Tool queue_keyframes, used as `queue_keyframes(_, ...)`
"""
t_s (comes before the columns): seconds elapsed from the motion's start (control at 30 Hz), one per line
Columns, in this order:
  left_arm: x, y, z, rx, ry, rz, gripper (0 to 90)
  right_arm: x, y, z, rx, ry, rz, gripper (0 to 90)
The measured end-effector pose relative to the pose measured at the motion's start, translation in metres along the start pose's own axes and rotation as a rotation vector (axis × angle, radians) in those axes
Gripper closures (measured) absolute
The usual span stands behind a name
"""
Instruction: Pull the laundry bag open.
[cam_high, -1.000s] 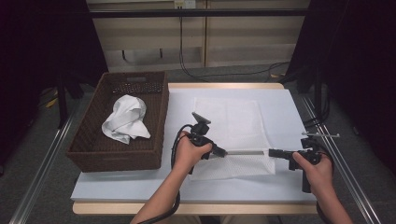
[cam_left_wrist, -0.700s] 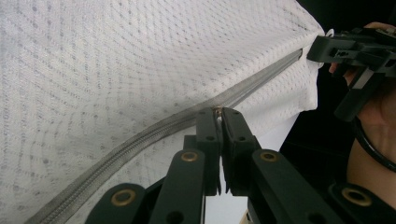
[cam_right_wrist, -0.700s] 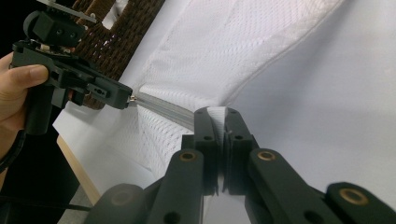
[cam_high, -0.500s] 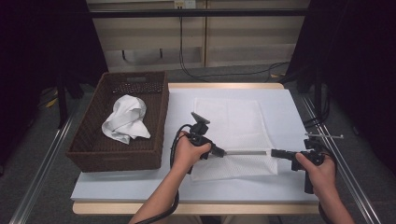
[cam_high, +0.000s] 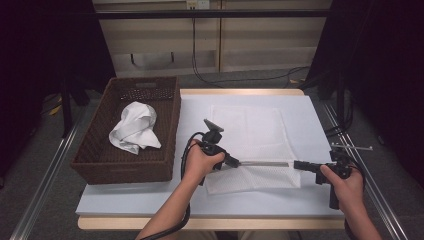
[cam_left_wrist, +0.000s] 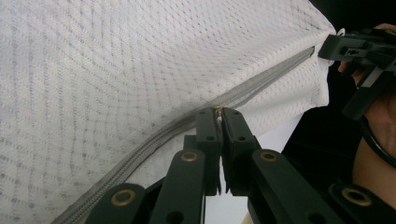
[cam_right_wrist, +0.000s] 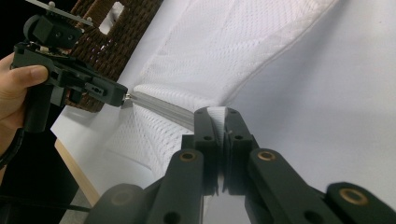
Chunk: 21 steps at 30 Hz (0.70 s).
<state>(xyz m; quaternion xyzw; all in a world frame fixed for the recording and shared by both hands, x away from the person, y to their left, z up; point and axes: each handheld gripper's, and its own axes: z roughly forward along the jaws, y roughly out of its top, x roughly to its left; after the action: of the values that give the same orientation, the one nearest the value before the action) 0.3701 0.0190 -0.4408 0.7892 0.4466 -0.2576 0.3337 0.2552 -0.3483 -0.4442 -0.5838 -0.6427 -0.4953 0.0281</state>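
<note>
The left gripper (cam_high: 235, 161) is clenched on a small metal piece at the grey zipper (cam_left_wrist: 261, 79) of a white mesh bag (cam_high: 250, 132), which I take to be the zipper pull; the left gripper view shows its jaws pressed together with a brass-coloured bit (cam_left_wrist: 217, 111) pinched between the tips. The right gripper (cam_high: 298, 164) is likewise clenched, grasping the bag's fabric at the opposite end of the zipper line (the right gripper view shows white mesh caught between its tips (cam_right_wrist: 216, 114)). The bag lies flat on the white table (cam_high: 310, 200), near its middle, with the zipper drawn taut between the two grippers and the strip of mesh below the zipper hanging toward the person. Judgement: the step in hand is working the zipper, with one end anchored and the pull gripped; whether it is being opened or closed cannot be told. The next move calls for sliding the left gripper along the zipper line while the right holds firm and keeps tension, without lifting the bag or letting the pull slip. To the left, the brown wicker basket (cam_high: 95, 160) stands on the table edge, holding one crumpled white cloth (cam_high: 134, 128); the bag itself appears flat, its contents undeterminable.
</note>
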Motion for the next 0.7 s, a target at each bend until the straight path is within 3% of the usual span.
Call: queue_keyframes(0.7,0.0060,-0.0029,-0.0062,0.002,0.005,-0.026,86.8,-0.0017,-0.0013,0.0004,0.007,-0.005,0.005,87.0)
